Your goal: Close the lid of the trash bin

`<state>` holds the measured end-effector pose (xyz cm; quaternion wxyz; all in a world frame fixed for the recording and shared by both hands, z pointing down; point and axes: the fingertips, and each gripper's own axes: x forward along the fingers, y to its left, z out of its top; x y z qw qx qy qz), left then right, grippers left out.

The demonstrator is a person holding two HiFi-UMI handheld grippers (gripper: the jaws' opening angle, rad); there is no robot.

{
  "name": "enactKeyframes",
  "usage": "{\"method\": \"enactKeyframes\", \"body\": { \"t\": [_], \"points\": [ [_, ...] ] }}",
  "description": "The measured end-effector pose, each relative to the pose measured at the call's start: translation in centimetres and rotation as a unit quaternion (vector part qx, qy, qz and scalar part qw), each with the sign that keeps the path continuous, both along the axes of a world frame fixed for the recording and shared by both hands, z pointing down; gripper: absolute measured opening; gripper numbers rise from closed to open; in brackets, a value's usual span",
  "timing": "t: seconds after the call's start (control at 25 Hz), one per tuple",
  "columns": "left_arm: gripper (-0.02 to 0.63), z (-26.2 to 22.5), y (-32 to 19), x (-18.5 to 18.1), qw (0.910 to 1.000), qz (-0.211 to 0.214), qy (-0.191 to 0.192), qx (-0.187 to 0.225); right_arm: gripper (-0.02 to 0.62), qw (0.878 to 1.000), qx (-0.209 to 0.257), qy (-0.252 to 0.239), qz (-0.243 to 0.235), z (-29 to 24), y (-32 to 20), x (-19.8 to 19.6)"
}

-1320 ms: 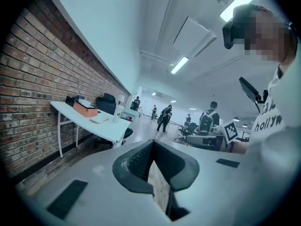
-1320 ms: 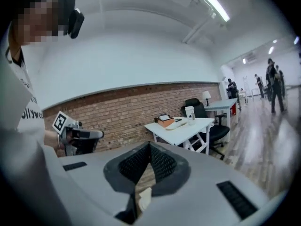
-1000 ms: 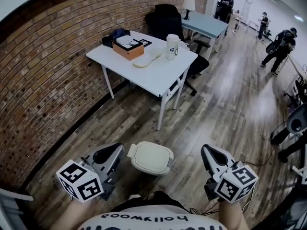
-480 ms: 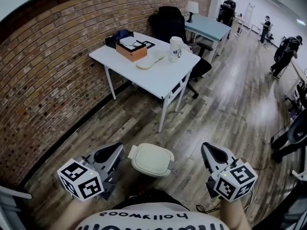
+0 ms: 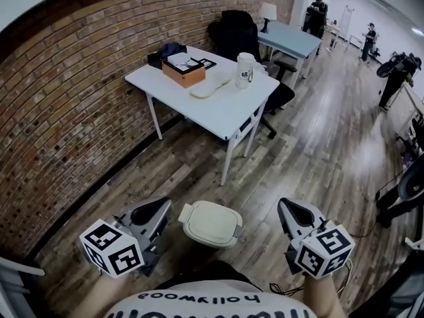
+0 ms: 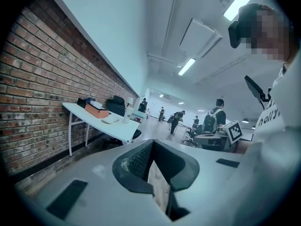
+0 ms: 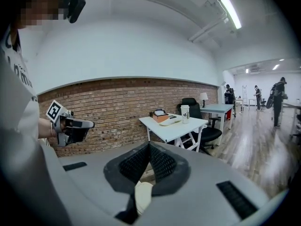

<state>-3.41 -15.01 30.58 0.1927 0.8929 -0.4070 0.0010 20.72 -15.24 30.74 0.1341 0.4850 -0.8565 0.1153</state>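
The trash bin [image 5: 211,222] stands on the wooden floor right in front of me, its cream lid lying flat down on it. My left gripper [image 5: 154,212] hovers to the bin's left and my right gripper [image 5: 292,212] to its right, neither touching it. In the left gripper view the left gripper [image 6: 151,143] has its jaws meeting at the tips, with nothing between them. The right gripper [image 7: 149,145] is likewise shut and empty, and a bit of the cream lid [image 7: 142,197] shows below its jaws.
A white table [image 5: 225,108] with an orange box [image 5: 183,71], a cup [image 5: 246,67] and a keyboard stands by the brick wall [image 5: 59,124]. A black office chair [image 5: 240,33] and a blue table [image 5: 290,40] are behind it. People stand far off at the right.
The head view has drifted slightly, so the table sits a little further right. The bin and both grippers keep their places, jaws unchanged.
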Motion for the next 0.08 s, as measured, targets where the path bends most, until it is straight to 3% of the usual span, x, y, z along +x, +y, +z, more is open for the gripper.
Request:
{"method": "enactKeyframes", "body": {
  "t": [0.08],
  "points": [
    [0.008,0.08,-0.12,0.03,1.0,0.0,0.0,-0.001,0.006,1.0,-0.002,0.001,-0.002,0.22,-0.08,-0.01]
  ]
}}
